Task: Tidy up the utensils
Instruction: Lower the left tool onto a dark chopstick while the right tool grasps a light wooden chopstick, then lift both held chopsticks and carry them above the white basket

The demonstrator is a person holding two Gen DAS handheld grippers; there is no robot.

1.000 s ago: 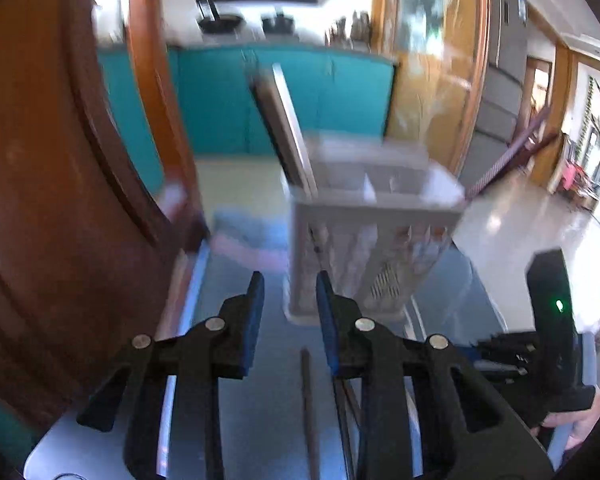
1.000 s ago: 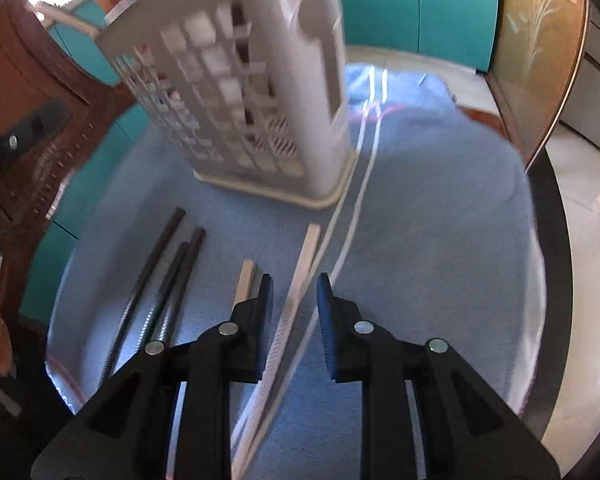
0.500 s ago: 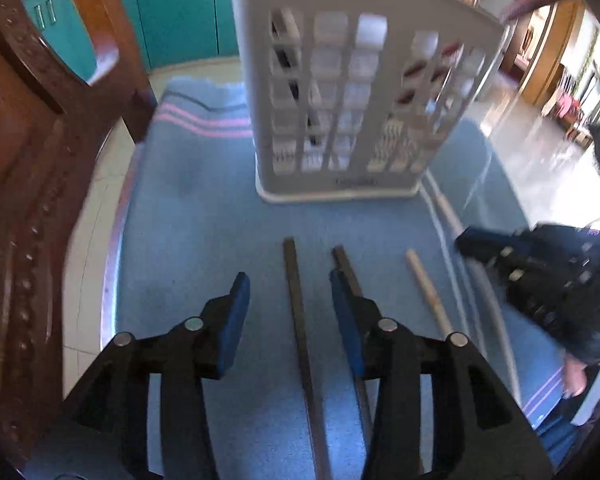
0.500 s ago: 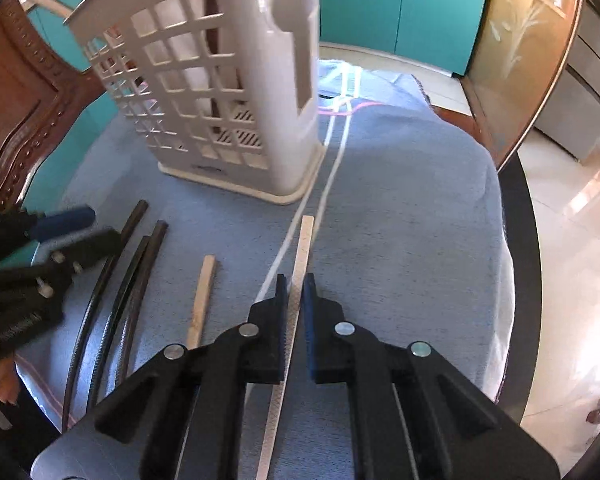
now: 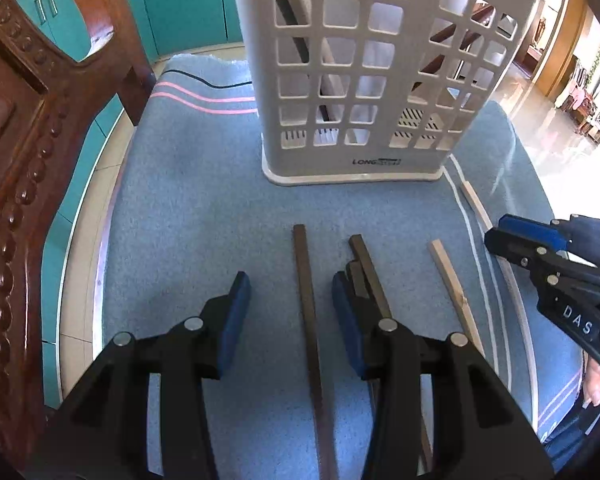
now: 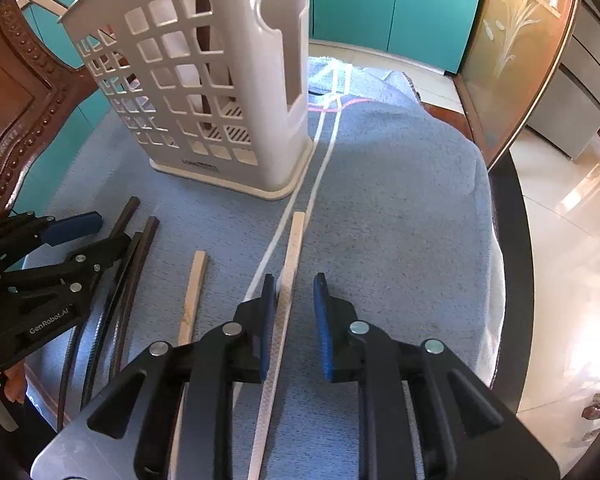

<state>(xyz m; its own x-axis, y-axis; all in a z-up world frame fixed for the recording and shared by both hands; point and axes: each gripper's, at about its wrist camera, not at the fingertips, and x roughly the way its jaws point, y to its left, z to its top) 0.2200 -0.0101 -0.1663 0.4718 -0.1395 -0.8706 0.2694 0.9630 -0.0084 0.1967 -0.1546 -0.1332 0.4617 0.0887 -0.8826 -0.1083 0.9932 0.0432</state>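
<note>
A white lattice utensil basket (image 5: pixel 380 80) (image 6: pixel 220 80) stands upright on the blue cloth, with dark and reddish sticks inside. My left gripper (image 5: pixel 290 280) (image 6: pixel 112 230) is open and straddles one dark chopstick (image 5: pixel 306 300) without touching it. Two more dark chopsticks (image 5: pixel 366 268) lie by its right finger. My right gripper (image 6: pixel 294 300) (image 5: pixel 494 232) has its jaws opening. A pale chopstick (image 6: pixel 290 264) lies between them against the left pad, clear of the right pad. A second pale chopstick (image 6: pixel 194 292) (image 5: pixel 452 292) lies flat between the two grippers.
A carved wooden chair (image 5: pixel 16 160) stands close on the left. The blue cloth (image 5: pixel 180 200) covers a round table with a dark rim (image 6: pixel 512 240) on the right. A black cable (image 5: pixel 204 82) runs behind the basket. A hand (image 5: pixel 594 384) shows at the right edge.
My left gripper came down towards the cloth, tipped downward, and its jaws widened around the dark chopstick. My right gripper pinched the pale chopstick, then its jaws parted again.
</note>
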